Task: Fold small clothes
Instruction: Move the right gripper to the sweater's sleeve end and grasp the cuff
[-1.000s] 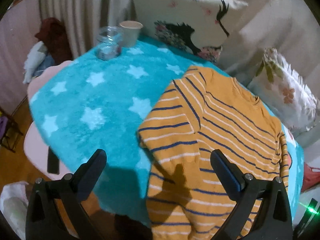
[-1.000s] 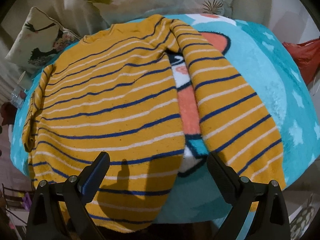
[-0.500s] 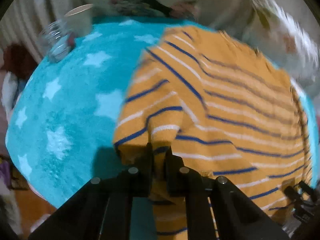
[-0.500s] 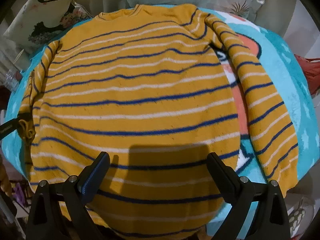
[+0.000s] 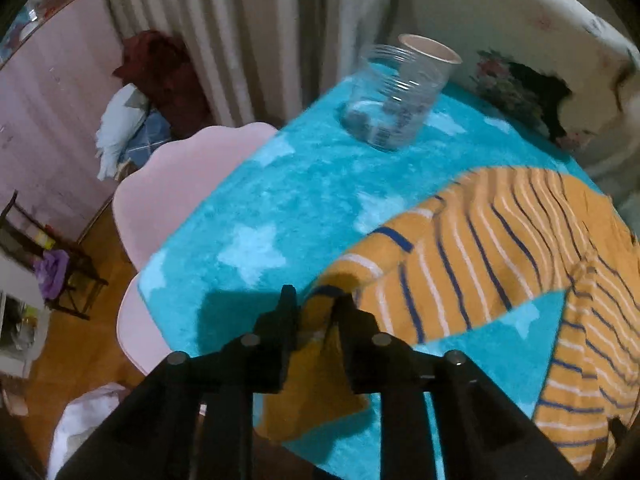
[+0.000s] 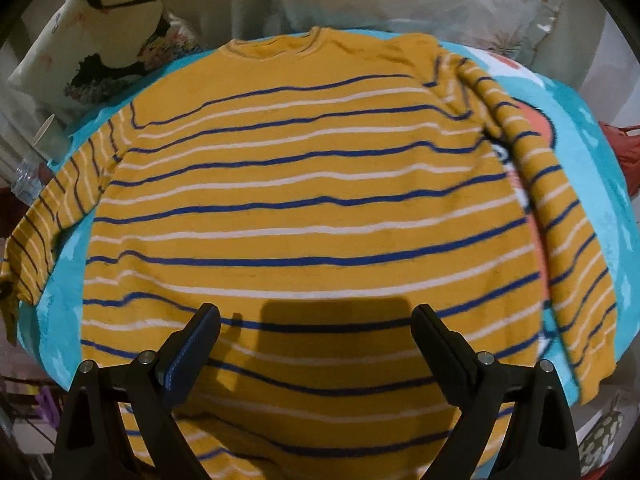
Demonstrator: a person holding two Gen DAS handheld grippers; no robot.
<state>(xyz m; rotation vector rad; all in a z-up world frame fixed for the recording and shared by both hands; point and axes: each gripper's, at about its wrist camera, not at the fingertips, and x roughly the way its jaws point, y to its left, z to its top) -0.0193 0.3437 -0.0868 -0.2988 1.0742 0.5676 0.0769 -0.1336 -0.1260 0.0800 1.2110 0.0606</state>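
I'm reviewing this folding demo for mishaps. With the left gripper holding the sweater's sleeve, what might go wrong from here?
The left gripper pinches only the cuff of the sleeve, so the knit may slip free. The clear jar and paper cup stand on the blanket beyond that sleeve; a wide swing might knock them. The right gripper hovers open above the sweater, so nothing pins the body if it drags.

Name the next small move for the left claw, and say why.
Probably carry the sleeve inward across the sweater's body: the left claw is shut on its cuff, lifted off the star blanket, while the right claw hangs open above the hem.
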